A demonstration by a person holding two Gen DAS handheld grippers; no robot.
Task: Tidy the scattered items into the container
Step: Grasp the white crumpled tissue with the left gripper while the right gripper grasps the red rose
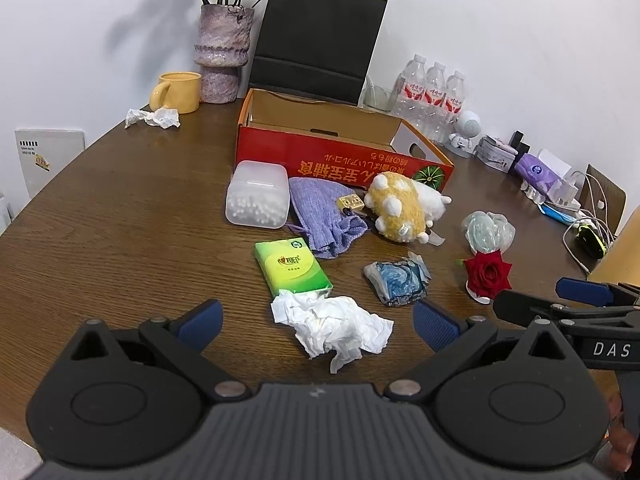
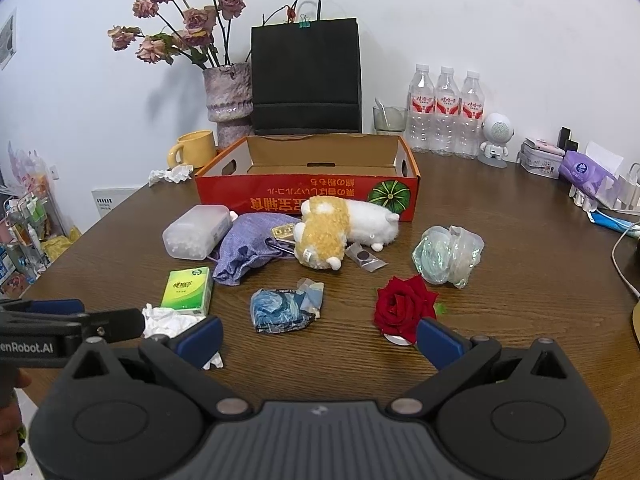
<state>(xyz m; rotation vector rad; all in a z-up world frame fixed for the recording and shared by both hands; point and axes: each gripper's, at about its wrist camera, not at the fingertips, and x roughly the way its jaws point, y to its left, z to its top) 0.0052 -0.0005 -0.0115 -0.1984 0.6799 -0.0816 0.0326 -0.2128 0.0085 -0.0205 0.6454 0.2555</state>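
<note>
An open red cardboard box (image 1: 340,160) (image 2: 304,192) stands mid-table, empty inside. In front of it lie a clear box of cotton swabs (image 1: 258,194), a purple cloth pouch (image 1: 324,216), a yellow-and-white plush toy (image 1: 400,208) (image 2: 340,236), a green tissue pack (image 1: 292,266) (image 2: 188,284), a crumpled white tissue (image 1: 332,326), a blue wrapped packet (image 1: 396,282) (image 2: 284,308), a clear plastic bundle (image 1: 488,230) (image 2: 448,254) and a red rose (image 1: 488,274) (image 2: 404,304). My left gripper (image 1: 318,326) is open over the tissue. My right gripper (image 2: 320,340) is open beside the rose.
A black paper bag (image 2: 306,76), a vase of dried flowers (image 2: 228,100), a yellow mug (image 2: 196,150), three water bottles (image 2: 446,110), a small white robot figure (image 2: 496,136), tissue packs and cables line the back and right. Another crumpled tissue (image 1: 154,117) lies by the mug.
</note>
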